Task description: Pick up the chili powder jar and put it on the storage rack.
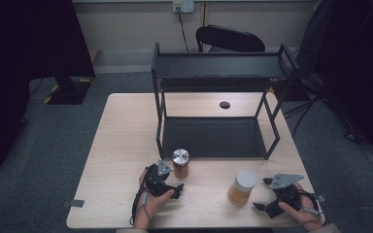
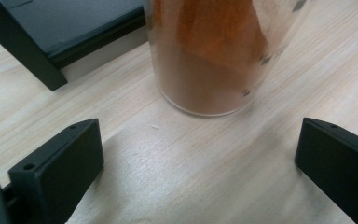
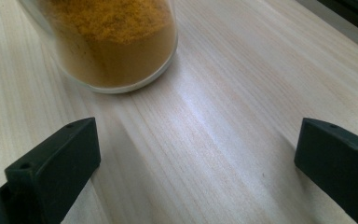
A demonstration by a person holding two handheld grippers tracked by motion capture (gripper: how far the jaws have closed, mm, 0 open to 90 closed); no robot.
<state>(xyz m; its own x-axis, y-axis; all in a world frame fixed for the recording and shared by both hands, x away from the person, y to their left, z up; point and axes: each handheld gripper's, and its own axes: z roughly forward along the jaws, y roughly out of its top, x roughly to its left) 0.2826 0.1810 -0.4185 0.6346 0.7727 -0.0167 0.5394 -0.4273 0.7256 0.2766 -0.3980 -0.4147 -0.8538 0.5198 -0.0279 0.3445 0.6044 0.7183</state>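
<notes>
While the left gripper (image 1: pixel 174 188) rests low on the table (image 1: pixel 121 145) near its front edge, its two black jaws stand spread wide with only bare wood between them. Just ahead of those jaws, untouched, stands the jar with the metal lid (image 1: pixel 180 163), filled with a reddish-brown powder; in the left gripper view the jar's glass base (image 2: pixel 205 56) sits on the wood a little beyond the jaw tips. The person's left hand (image 1: pixel 148 194) wraps the gripper from below, a cable trailing back toward the front edge.

Toward the front right corner, the right gripper (image 1: pixel 260 194) also lies low, jaws spread apart and holding nothing. Just beside them, on the side toward the table's middle, stands the jar with the pale lid (image 1: pixel 242 188), holding a yellow-orange powder; in the right gripper view its base (image 3: pixel 112 46) sits off to the left of the gap, clear of both jaws. The person's right hand (image 1: pixel 301 208) grips this tool at the front right corner.

Behind both jars, a black two-tier rack (image 1: pixel 213 138) occupies the far half of the table, its lower tray just behind the metal-lidded jar.
</notes>
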